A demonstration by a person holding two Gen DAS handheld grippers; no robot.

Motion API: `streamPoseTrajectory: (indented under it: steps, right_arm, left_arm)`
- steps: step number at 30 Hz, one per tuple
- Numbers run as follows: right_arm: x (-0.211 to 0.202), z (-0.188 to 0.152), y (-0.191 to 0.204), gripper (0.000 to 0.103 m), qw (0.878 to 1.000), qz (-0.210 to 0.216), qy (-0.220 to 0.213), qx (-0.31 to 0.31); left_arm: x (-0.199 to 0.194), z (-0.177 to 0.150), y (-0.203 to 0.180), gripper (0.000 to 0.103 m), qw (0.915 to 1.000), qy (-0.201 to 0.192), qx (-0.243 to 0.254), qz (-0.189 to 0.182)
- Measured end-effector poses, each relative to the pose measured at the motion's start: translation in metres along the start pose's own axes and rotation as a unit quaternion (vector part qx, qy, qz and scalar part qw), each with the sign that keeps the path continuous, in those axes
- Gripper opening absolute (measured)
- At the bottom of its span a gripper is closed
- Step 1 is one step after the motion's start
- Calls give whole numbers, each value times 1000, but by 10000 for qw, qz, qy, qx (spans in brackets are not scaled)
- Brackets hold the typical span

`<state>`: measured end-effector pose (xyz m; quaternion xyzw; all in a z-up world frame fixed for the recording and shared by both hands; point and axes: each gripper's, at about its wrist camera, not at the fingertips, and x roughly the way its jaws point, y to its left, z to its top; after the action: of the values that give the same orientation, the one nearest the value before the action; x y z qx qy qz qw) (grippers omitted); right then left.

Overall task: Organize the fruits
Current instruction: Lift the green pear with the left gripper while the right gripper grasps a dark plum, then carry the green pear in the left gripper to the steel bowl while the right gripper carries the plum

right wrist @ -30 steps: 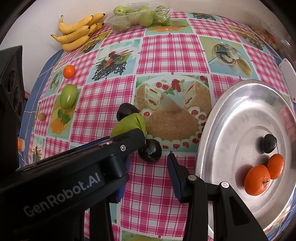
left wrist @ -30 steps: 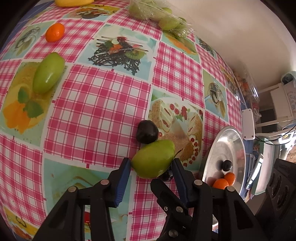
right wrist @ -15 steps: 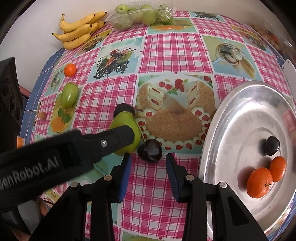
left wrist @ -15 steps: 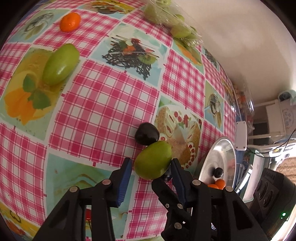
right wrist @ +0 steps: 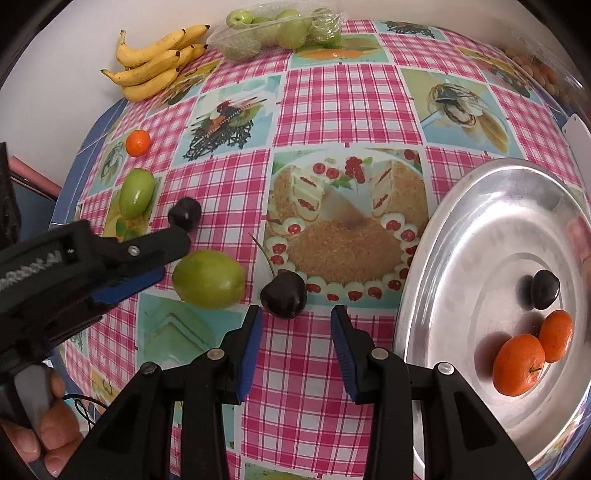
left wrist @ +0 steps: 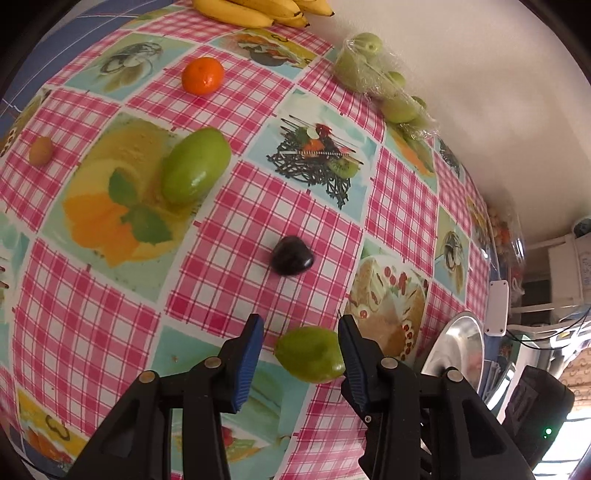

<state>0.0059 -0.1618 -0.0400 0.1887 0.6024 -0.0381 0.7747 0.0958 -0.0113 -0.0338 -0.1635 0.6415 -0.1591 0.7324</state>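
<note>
My left gripper (left wrist: 301,350) is open around a green fruit (left wrist: 310,353) that lies on the checked tablecloth; the right pad touches it, the left stands apart. The same fruit shows in the right wrist view (right wrist: 208,278), with the left gripper (right wrist: 162,258) at its left. My right gripper (right wrist: 295,332) is open, just short of a dark cherry with a stem (right wrist: 283,294). A second dark cherry (left wrist: 291,255) lies further out. The silver tray (right wrist: 461,221) on the right holds a cherry (right wrist: 545,288) and two oranges (right wrist: 519,363).
Another green fruit (left wrist: 195,165), an orange (left wrist: 202,75) and a small brownish fruit (left wrist: 40,149) lie at the far left. Bananas (right wrist: 155,66) and a plastic pack of green fruits (right wrist: 280,27) sit by the back wall. A white box (left wrist: 496,306) lies near the tray.
My left gripper has drawn back and swung left, so the green fruit sits deeper between its pads. My right gripper has come closer to the stemmed cherry. The fruits have not moved.
</note>
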Motion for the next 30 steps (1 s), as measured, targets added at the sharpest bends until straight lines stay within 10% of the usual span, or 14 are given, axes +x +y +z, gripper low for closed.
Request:
streamPoseTrajectory:
  steps: [30]
  right_arm:
    - [-1,2,-6,26,9994,198,-157,228]
  left_arm:
    - [19,-16,-8,66,9978,559,194,284]
